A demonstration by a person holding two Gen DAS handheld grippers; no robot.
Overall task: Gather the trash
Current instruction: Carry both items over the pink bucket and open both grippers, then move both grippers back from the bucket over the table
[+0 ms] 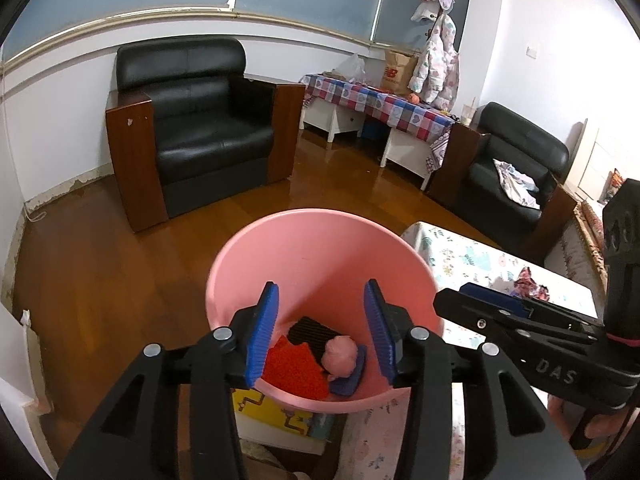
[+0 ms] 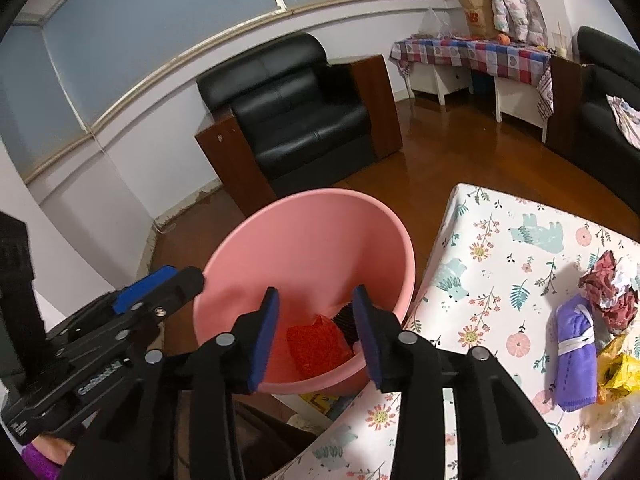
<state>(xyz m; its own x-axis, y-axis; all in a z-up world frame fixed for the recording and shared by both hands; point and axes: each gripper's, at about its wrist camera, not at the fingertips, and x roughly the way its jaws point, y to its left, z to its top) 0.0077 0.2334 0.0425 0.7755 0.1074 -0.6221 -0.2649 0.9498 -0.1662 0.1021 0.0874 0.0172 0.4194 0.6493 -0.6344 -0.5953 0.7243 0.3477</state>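
A pink bin (image 1: 320,248) stands on the floor beside a flower-print table (image 2: 500,240). Inside it lie a red mesh piece (image 1: 296,368), a black ribbed piece (image 1: 310,334), a pink crumpled ball (image 1: 340,356) and a blue piece (image 1: 352,380). My left gripper (image 1: 320,320) hangs open over the bin with nothing between its fingers. My right gripper (image 2: 316,320) is open above the bin too, empty; it also shows from the side (image 1: 480,300) in the left wrist view. On the table lie a purple rolled cloth (image 2: 572,356), a red-and-white crumpled paper (image 2: 612,292) and a yellow wrapper (image 2: 616,372).
A black armchair (image 1: 200,120) stands behind the bin on the wooden floor (image 1: 100,260). A second black armchair (image 1: 516,168) and a bench with a checked cloth (image 1: 380,100) stand at the back right. A yellow-patterned box (image 1: 280,420) sits under the bin's near side.
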